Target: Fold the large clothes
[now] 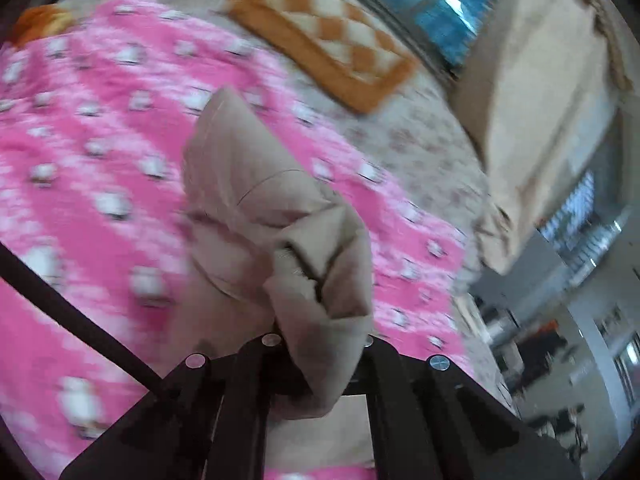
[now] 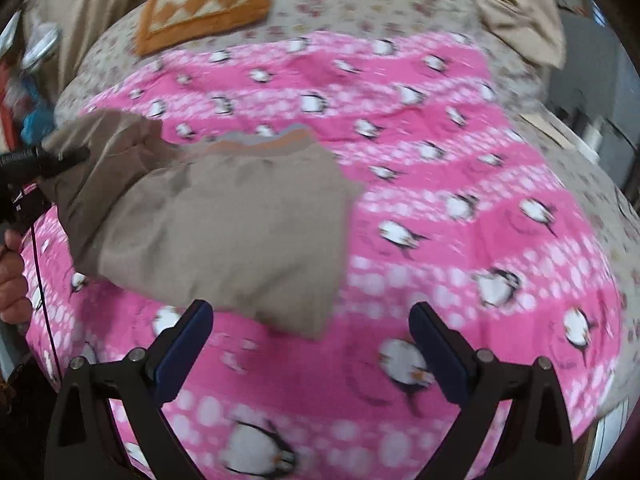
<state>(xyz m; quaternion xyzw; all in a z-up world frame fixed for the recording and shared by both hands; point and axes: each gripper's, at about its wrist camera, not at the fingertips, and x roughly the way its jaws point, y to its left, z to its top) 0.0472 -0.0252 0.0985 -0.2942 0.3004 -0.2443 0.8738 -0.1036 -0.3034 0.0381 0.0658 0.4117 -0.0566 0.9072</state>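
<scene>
both views are lit by soft, even daylight with only faint shadows. in the left wrist view the brightest patch is the blue-tinted window point(image 1: 436, 0) at one o'clock. motion blur smears the pink penguin-print fleece blanket point(image 2: 440, 184) and the orange checked cushion point(image 1: 324, 32). fisheye curvature bends everything toward the rim, where dark vignetting closes in.

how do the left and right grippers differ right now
The left gripper is shut on a bunched fold of the tan garment; the right gripper is open and holds nothing. The left lifts cloth off the pink penguin blanket; the right hovers over it. Both have dark fingers.
</scene>
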